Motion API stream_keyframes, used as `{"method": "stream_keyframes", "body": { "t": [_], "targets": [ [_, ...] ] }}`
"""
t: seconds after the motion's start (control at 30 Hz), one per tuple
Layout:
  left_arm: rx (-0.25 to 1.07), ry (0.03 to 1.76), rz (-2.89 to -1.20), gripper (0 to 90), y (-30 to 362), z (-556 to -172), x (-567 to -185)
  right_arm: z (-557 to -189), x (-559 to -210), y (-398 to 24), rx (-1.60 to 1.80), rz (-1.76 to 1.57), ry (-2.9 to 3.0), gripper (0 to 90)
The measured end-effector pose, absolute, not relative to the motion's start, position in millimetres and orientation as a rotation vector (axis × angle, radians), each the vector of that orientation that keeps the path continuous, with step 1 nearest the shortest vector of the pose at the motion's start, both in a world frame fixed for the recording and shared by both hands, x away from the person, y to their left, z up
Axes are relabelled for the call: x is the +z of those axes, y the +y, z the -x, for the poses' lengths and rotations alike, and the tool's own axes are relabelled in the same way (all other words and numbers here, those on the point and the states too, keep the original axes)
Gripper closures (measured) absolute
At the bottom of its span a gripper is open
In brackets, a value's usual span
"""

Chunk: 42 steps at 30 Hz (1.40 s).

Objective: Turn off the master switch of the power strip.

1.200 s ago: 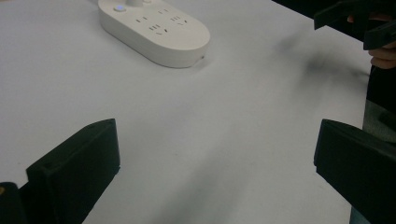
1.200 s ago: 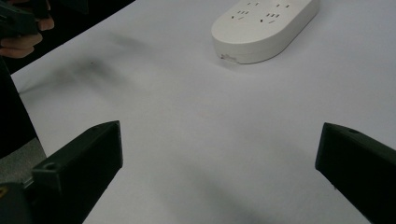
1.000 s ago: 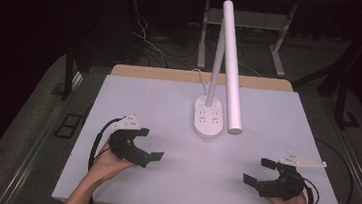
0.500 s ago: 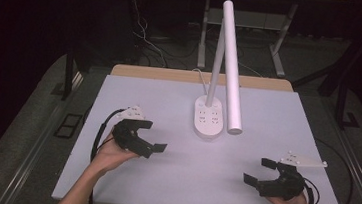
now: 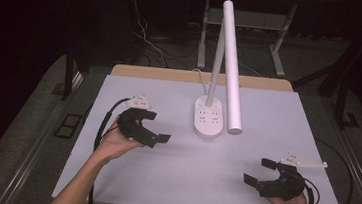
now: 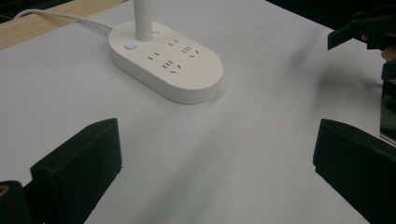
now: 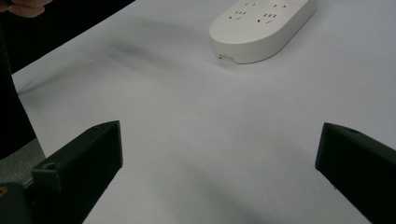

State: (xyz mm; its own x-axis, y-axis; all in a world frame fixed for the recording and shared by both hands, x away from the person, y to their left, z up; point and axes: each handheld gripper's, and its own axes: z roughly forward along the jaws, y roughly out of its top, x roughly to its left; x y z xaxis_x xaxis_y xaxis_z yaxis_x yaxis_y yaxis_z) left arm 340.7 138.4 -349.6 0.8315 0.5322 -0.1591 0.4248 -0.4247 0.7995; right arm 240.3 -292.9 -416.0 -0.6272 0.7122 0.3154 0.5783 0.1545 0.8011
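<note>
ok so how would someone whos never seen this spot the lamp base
Start at the white table and look to the middle of its far half. The lamp base is the flat white oval there, with socket holes on top and a thin white post rising from it.

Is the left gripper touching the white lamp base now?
Apart. In the high view, bare table separates the left gripper from the lamp base; the left gripper view shows open jaws well short of it.

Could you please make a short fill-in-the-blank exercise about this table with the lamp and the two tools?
1. The lamp base has sockets and is coloured ___.
2. Both the left tool and the right tool have their jaws ___.
3. The tool nearer the lamp base is the ___ one.

Missing words: white; open; left
</note>
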Motion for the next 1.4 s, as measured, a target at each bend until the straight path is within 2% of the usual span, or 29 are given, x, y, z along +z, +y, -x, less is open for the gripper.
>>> {"method": "stream_keyframes", "body": {
  "t": [1.4],
  "targets": [
    [0.156,0.665,-2.172,0.2,95.8,-404.3,-341.1,-240.9,-416.7,-294.9,1.462,-1.295,2.283,0.0]
  ]
}}
